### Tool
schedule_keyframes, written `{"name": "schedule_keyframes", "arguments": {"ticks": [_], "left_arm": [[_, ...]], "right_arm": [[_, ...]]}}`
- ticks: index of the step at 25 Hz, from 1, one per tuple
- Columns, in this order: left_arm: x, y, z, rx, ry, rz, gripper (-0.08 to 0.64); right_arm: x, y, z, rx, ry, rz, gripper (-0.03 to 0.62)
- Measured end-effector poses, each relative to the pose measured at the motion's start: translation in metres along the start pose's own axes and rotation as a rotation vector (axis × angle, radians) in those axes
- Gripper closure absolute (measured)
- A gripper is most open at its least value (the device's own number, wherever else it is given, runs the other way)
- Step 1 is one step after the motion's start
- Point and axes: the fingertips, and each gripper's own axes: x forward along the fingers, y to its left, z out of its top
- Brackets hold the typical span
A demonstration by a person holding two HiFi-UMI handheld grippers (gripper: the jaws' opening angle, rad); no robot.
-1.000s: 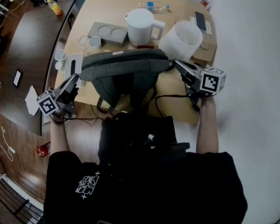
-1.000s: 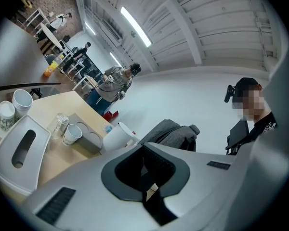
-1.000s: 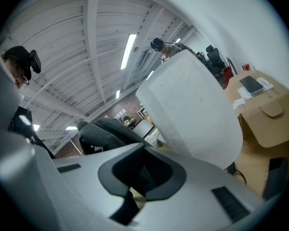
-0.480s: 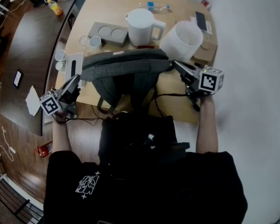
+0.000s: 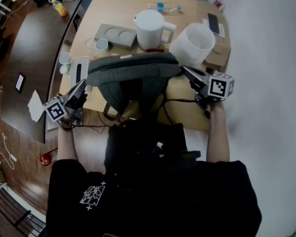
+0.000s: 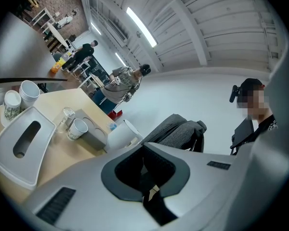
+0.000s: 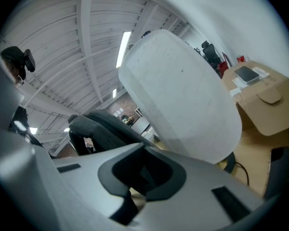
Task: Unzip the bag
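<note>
Bag [image 5: 130,73] of grey fabric lies between left tool [image 5: 83,84] and right tool [image 5: 184,69], both closed.

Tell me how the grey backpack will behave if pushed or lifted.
Probably floppy: the backpack is soft grey fabric with slumped ends. Its loose straps would likely trail or snag. It lies broad on the table, so it should slide rather than tip.

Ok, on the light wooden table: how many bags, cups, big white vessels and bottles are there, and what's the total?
Bag: 1
Cups: 4
Big white vessels: 2
Bottle: 1
Total: 8
</note>
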Motion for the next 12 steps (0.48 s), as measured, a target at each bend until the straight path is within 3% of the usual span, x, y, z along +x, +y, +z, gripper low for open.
{"name": "schedule_keyframes", "arguments": {"ticks": [12], "left_arm": [[-0.0001, 0.0063, -0.0058, -0.013, -0.019, 0.015, 0.557]], "right_arm": [[0.004, -0.0082, -0.0078, 0.002, 0.015, -0.001, 0.584]]}}
